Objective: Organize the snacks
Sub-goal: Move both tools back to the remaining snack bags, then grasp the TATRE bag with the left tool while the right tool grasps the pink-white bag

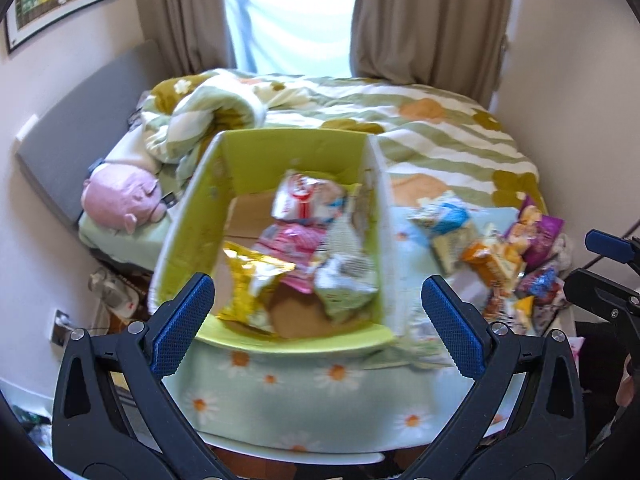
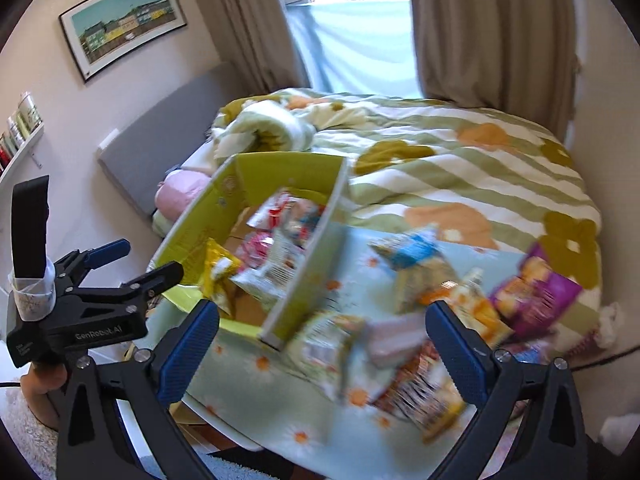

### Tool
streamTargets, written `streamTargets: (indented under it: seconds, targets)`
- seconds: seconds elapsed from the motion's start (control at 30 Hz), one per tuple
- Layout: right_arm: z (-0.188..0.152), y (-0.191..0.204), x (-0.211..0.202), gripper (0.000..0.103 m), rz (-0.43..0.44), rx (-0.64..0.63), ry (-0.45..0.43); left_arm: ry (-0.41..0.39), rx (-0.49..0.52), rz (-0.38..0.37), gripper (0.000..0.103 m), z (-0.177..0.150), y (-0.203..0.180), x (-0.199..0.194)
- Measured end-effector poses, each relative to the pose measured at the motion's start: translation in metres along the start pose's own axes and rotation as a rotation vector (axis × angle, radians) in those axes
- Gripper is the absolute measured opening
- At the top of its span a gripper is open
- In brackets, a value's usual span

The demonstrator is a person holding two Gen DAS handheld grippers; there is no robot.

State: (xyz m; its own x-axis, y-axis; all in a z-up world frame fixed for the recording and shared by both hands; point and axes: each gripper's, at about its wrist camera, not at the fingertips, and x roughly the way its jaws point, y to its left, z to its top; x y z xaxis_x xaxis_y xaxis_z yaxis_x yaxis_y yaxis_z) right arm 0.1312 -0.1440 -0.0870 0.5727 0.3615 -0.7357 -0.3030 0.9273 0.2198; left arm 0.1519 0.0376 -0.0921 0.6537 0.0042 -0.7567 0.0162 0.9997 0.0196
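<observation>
We find the left hand-held gripper (image 1: 318,316) open and empty above the green box (image 1: 288,144) of snacks; the right hand-held gripper (image 2: 322,340), likewise open, hangs over loose snack packets (image 2: 420,392) on the counter (image 2: 280,412).

Cardboard box (image 1: 294,152) matt; snack packs (image 1: 256,280) glossy foil/plastic.

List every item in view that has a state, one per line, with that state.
Left gripper: open, empty, above the box.
Right gripper: open, empty, above the loose snacks.
Green cardboard box: open-topped, partly filled with snack packets.
Gold snack bag: inside the box, crumpled.
Purple snack bag: outside the box, lying on the daisy cloth.
Curtains: parted.
Duvet: rumpled at the pillow end.
</observation>
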Motion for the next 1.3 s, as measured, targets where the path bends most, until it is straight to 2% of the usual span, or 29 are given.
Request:
streamTargets:
  seconds: [0.23, 0.43, 0.83, 1.13, 1.3]
  targets:
    - [-0.036, -0.048, -0.044, 0.103, -0.092, 0.056, -0.032, -0.008, 0.061, -0.078, 0.102, -0.016, -0.066, -0.009]
    - [-0.075, -0.089, -0.062, 0.103, -0.193, 0.155, -0.032, 0.048, 0.161, -0.163, 0.102, -0.031, -0.125, 0.009]
    - [-0.150, -0.146, -0.037, 0.103, -0.302, 0.369, 0.097, 0.219, 0.311, -0.318, 0.102, -0.061, -0.204, 0.087]
    - [-0.190, -0.159, -0.014, 0.103, -0.351, 0.520, 0.130, 0.316, 0.421, -0.330, 0.102, -0.082, -0.237, 0.141]
    - [-0.203, -0.164, -0.001, 0.101, -0.375, 0.586, 0.132, 0.346, 0.444, -0.341, 0.102, -0.088, -0.244, 0.161]
